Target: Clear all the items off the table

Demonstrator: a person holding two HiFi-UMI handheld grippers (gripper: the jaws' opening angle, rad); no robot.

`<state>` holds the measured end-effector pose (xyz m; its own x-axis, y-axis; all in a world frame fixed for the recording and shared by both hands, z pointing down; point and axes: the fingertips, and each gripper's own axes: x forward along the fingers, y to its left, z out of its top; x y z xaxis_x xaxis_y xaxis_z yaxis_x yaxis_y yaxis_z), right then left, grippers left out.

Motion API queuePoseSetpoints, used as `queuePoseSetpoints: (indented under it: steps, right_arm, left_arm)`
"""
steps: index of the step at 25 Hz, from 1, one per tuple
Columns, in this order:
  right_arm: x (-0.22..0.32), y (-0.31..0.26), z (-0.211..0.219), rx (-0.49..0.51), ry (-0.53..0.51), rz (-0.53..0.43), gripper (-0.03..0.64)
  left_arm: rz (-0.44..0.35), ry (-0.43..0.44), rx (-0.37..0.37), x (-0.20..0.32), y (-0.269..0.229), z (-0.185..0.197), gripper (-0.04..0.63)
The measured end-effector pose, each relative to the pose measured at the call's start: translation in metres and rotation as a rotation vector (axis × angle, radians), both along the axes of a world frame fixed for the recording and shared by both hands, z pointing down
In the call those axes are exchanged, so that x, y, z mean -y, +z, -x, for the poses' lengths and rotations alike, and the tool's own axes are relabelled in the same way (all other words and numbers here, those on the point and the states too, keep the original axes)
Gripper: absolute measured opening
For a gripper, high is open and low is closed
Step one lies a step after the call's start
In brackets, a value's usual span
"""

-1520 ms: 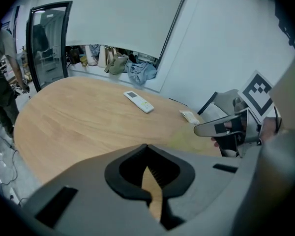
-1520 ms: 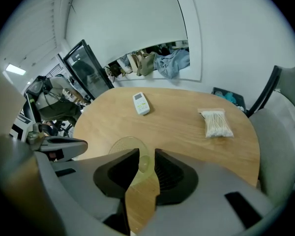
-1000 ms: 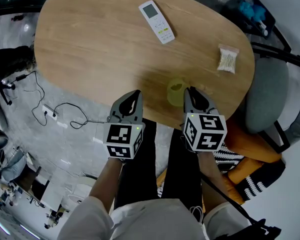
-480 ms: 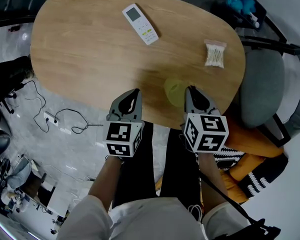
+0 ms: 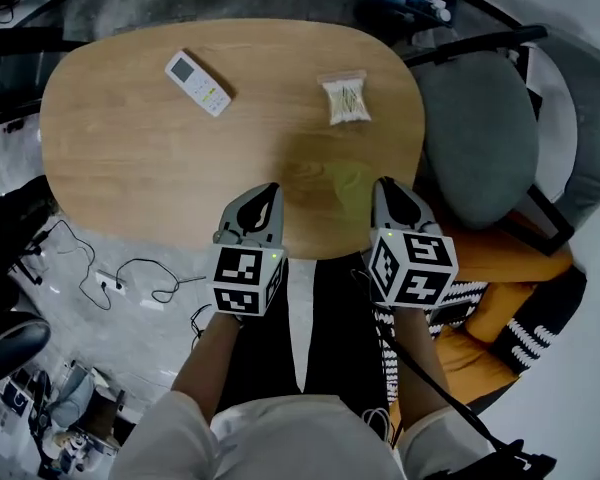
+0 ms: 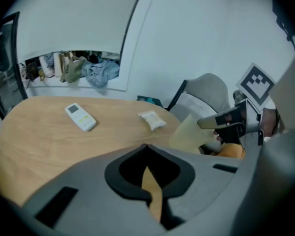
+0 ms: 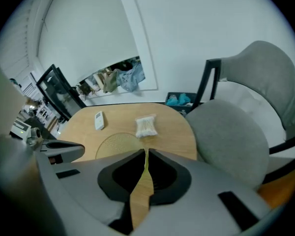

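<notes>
left gripper (image 5: 271,186) and right gripper (image 5: 383,181) level over the table (image 5: 130,158) near edge; left closed empty, right pinching the yellow cup (image 6: 188,132).

Tabletop (image 5: 130,158) light wood grain; remote (image 5: 198,83) wht w/ yellow-green buttons; packet (image 5: 345,100) clear, pale contents; cup (image 6: 188,134) translucent pale yellow; left gripper (image 5: 270,190) & right gripper (image 5: 383,186) grey, cubes w/ blk/wht squares; chair (image 5: 480,138) grey; cushion (image 5: 500,253) orange; sleeves (image 5: 170,438) wht; trousers (image 5: 260,358) blk; floor (image 5: 130,318) grey, marbled.
</notes>
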<state>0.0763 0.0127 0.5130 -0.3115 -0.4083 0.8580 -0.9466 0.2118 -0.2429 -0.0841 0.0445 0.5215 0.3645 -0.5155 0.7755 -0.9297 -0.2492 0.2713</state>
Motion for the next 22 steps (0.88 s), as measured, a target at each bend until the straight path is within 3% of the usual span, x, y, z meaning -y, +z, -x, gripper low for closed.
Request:
queuePoseSetpoints:
  steps: [5, 12, 22]
  right_arm:
    - [-0.005, -0.007, -0.073, -0.025, 0.141, -0.007, 0.041]
    - [-0.013, -0.001, -0.145, -0.042, 0.238, -0.003, 0.041]
    - [0.033, 0.005, -0.179, -0.074, 0.244, -0.036, 0.041]
  left_arm:
    - [-0.013, 0.119, -0.009, 0.014, -0.006, -0.063, 0.003]
    - [-0.021, 0.229, -0.024, 0.021, -0.007, -0.139, 0.003]
    - [-0.06, 0.223, -0.053, 0.066, 0.0, -0.178, 0.003]
